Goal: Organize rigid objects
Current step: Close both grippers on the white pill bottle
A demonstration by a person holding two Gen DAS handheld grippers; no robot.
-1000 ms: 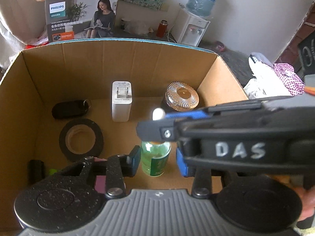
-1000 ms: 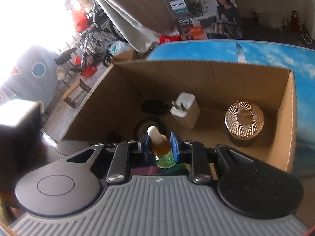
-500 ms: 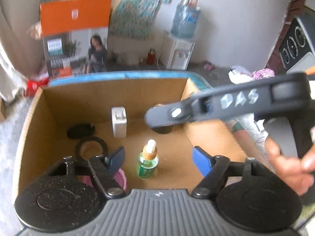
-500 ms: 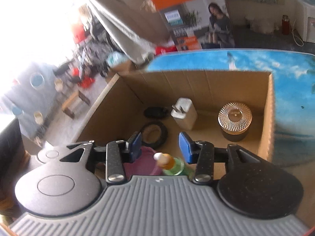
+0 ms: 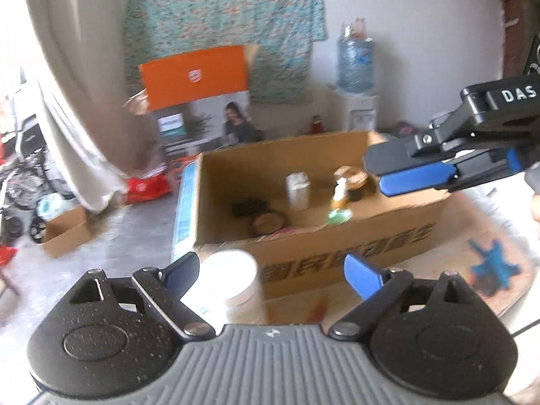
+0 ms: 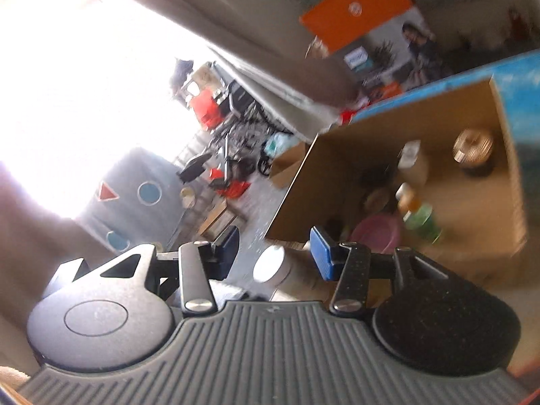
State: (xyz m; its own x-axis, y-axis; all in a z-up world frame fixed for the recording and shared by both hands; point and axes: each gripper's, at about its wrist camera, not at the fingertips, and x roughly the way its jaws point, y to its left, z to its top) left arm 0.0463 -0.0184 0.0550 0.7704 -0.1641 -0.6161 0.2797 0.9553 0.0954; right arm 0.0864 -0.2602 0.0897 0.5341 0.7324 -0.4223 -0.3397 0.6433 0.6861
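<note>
Closest to the left gripper point(image 5: 268, 275) stands a round white jar with a flat lid point(image 5: 227, 281), on the table just in front of the brown cardboard box point(image 5: 337, 253). The left gripper's blue fingers are spread wide, one on each side of the jar, and hold nothing. From the right wrist view, the right gripper point(image 6: 275, 248) is spread apart too and empty, and the same white jar shows between its fingers, lower down and not touched. The jar is outside the box, so it looks like the next thing to put away. A little farther, inside the box, stands a small bottle with a green bottom, amber glass and a white dropper top point(image 5: 339, 199). It stands up straight, its long side going up and down, the white tip on top. By it lie a pink round thing point(image 6: 376, 233), a black ring of tape point(image 5: 266, 222), a white plug block point(image 5: 297, 185), a dark small thing, too blurry to name, and at the back a dark jar with a shiny gold lid point(image 5: 352, 179). So most things seem packed already. Far behind is an orange and grey printed box point(image 5: 199, 108).
</note>
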